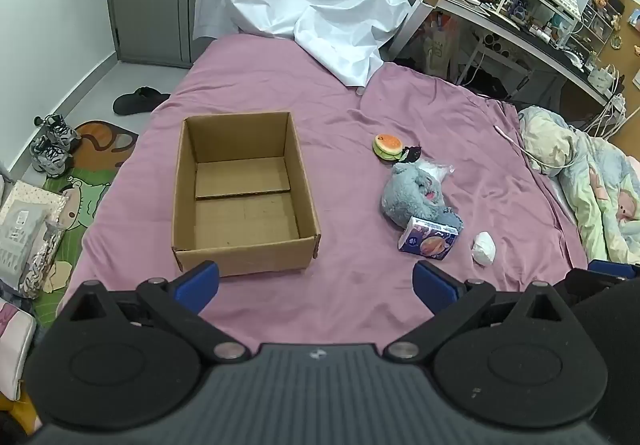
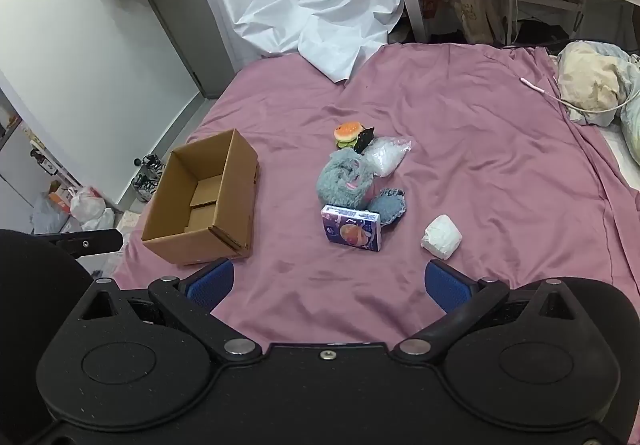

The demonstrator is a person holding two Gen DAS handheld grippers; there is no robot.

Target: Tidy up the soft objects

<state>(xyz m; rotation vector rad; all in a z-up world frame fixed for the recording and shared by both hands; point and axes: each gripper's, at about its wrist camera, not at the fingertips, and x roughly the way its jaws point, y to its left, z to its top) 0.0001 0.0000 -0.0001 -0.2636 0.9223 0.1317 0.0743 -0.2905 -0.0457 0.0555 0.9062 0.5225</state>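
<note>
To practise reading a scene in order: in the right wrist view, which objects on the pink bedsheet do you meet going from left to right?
Cardboard box → tissue pack → white wad → cream pillow. The burger toy, grey plush and clear bag overlap above the tissue pack, so they are left out.

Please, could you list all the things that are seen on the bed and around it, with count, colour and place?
cardboard box: 1, brown, open and empty, on the bed's left part
burger toy: 1, orange and green, far end of the pile
grey plush: 1, grey, middle of the pile
tissue pack: 1, blue-purple, near side of the plush
white bundle: 1, white, right of the tissue pack
clear bag: 1, transparent, behind the plush
bedsheet: 1, pink
white sheet: 1, crumpled, far bed edge
left gripper: open
right gripper: open
</note>
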